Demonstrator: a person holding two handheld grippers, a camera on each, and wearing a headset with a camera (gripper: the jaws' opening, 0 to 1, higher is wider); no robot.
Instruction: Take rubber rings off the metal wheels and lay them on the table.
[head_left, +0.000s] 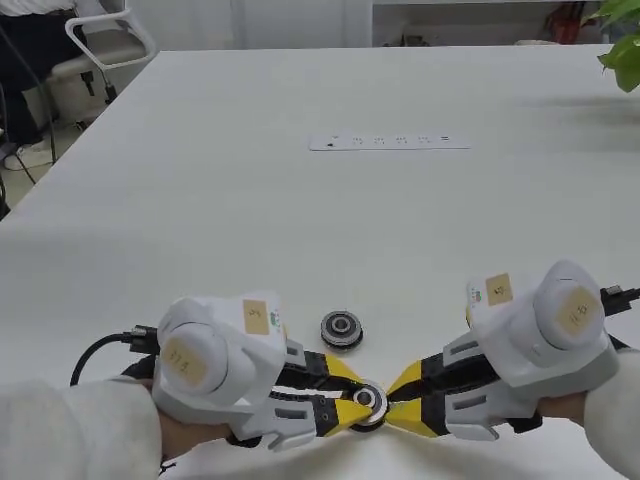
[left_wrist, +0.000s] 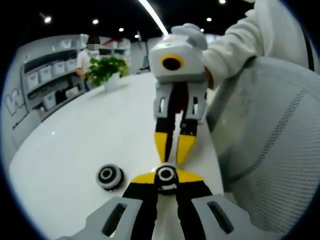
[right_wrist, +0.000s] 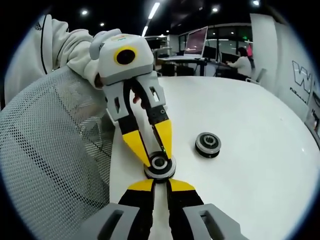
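Head view, L gripper (head_left: 350, 400) clamps round metal wheel (head_left: 368, 400)

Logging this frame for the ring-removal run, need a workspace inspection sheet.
Surface: white table, smooth.
Job's things: held wheel sits between both grippers' tips; second wheel lies free beside them, dark outer ring apparently on.
Clutter: flat white strip mid-table.
Grippers: left gripper clamped on held wheel; right gripper tips at its rim, grip unclear.
Cables: black cable behind left gripper.
Surroundings: plant far right, chair far left.
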